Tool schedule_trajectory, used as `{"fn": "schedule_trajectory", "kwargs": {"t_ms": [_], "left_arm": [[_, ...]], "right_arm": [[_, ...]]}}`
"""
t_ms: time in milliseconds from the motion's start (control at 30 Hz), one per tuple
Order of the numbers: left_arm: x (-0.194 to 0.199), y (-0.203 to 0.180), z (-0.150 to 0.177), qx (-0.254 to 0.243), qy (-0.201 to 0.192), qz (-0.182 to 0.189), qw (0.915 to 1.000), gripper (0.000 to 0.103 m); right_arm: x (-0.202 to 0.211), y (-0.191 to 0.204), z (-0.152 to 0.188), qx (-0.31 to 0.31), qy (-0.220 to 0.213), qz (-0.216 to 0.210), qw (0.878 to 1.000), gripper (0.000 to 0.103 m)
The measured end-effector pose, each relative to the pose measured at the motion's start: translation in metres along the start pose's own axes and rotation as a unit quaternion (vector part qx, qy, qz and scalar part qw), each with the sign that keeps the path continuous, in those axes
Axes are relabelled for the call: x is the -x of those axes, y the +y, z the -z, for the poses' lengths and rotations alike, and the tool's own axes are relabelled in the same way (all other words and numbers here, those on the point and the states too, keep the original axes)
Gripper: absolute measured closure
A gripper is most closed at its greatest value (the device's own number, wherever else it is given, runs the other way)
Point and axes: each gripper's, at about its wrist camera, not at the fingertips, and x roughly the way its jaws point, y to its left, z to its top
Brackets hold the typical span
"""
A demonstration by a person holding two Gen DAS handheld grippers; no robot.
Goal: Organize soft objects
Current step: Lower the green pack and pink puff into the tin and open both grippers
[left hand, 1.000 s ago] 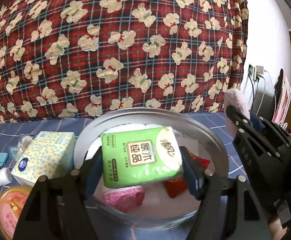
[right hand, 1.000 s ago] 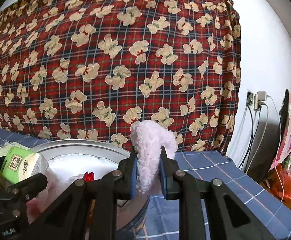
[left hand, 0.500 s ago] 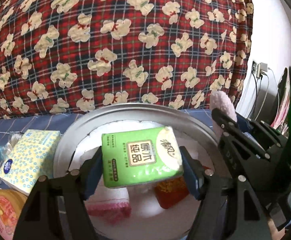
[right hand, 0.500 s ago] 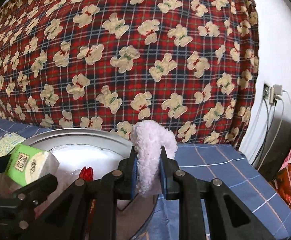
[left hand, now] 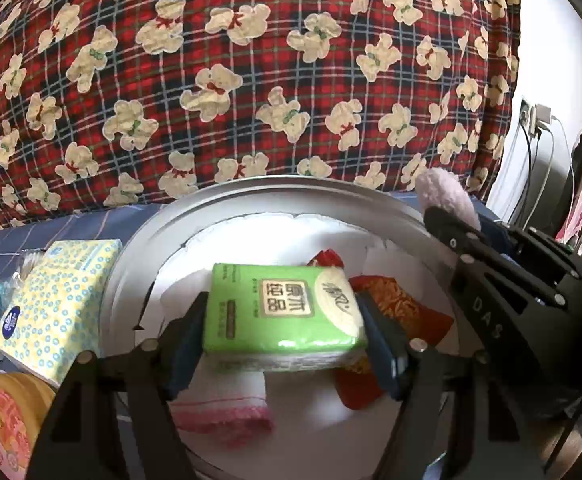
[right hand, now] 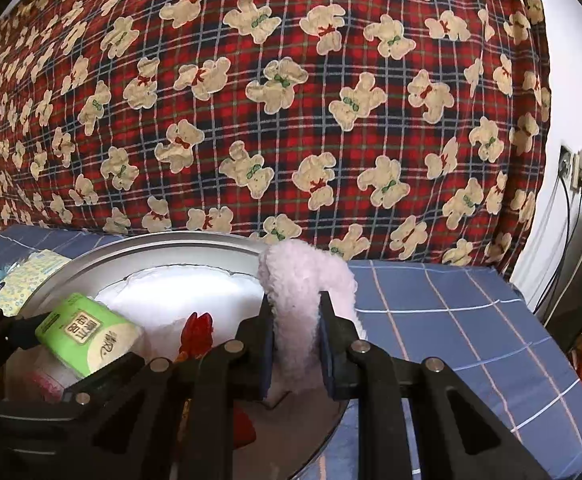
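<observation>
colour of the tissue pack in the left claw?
Bright green tissue pack, cream label; clearest in the left wrist view.

— What's between the left jaws?
— A tissue pack (left hand: pixel 283 312) in glossy green plastic wrap.
— And the right jaws?
— Fluffy pale pink plush (right hand: pixel 299 312), over a smooth, matt metal basin (right hand: pixel 151 246).

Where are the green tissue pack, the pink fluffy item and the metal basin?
green tissue pack (left hand: pixel 283 310), left wrist view, printed top face
pink fluffy item (right hand: pixel 297 280), right wrist view, curved top
metal basin (left hand: pixel 283 184), left wrist view, far rim
</observation>
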Motion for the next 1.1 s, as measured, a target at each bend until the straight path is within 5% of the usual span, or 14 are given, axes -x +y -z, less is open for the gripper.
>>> {"fn": "schedule_trajectory", "kwargs": {"t_ms": [333, 633, 700, 800, 1100], "left_arm": [[-0.003, 0.000, 0.001, 0.001, 0.007, -0.011, 0.9999, 0.032], [-0.005, 0.000, 0.000, 0.000, 0.014, -0.019, 0.9997, 0.030], [-0.005, -0.002, 0.000, -0.006, 0.015, -0.022, 0.9996, 0.026], [-0.005, -0.006, 0.001, -0.016, 0.016, -0.018, 0.9996, 0.003], [0.017, -0.024, 0.002, -0.070, -0.046, -0.040, 0.9957, 0.000]], "right_arm": [[-0.007, -0.001, 0.001, -0.013, 0.023, -0.026, 0.999, 0.082], [-0.017, -0.004, 0.006, -0.059, 0.066, -0.107, 0.990, 0.082], [-0.017, -0.001, 0.007, -0.059, 0.070, -0.116, 0.989, 0.061], [-0.011, 0.003, 0.006, -0.057, 0.056, -0.120, 0.990, 0.023], [0.014, -0.010, 0.001, -0.078, -0.009, -0.074, 0.994, 0.019]]}}
